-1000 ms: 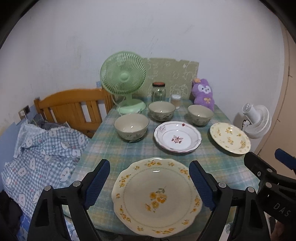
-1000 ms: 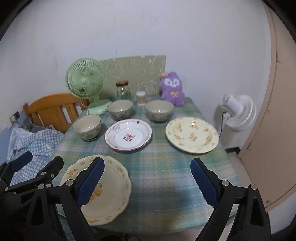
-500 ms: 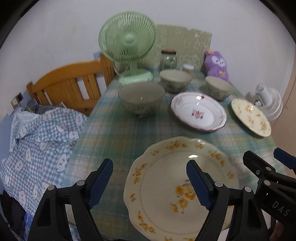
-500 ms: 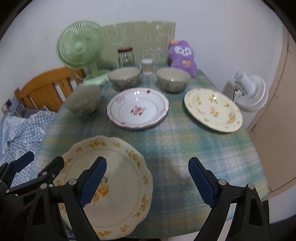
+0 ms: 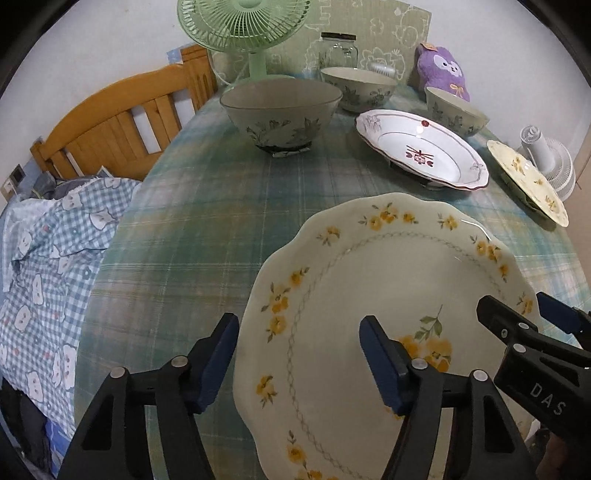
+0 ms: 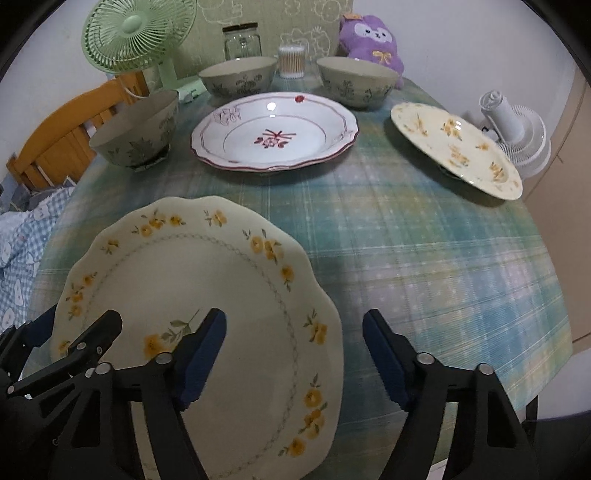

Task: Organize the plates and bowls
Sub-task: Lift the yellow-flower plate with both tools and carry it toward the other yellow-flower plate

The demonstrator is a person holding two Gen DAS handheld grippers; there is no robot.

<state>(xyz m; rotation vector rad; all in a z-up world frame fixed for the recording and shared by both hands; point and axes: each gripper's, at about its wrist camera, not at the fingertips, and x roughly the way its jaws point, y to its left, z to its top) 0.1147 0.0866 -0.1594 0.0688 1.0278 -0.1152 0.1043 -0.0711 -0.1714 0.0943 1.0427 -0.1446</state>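
A: Left hand-held gripper wide open, holding nothing, straddling the left rim of the big yellow-flowered plate. Right hand-held gripper same, jaws spread, empty, over the plate's right edge

B: Plate location?

A: Flat on the bench, near edge, closest to both cameras. Farther back: red-patterned plate mid-bench, smaller yellow plate to the right (looks tilted, propped on something dark, can't tell what)

B: Bowls?

A: Three, floral print. Left bowl, middle bowl, right bowl, all upright, apart from each other, none stacked yet

B: Handling guess?

A: Probably glazed ceramic, so rigid, fairly heavy, slick, breakable. Scalloped rim thin and lying close to the cloth, hard to get a finger under. Best bet: pinch the rim from opposite sides, one gripper each, lift level. Risk of slipping out if clamped on the glaze at an angle

B: Clutter?

A: Green fan, glass jar, purple plush along the back, well clear of the big plate
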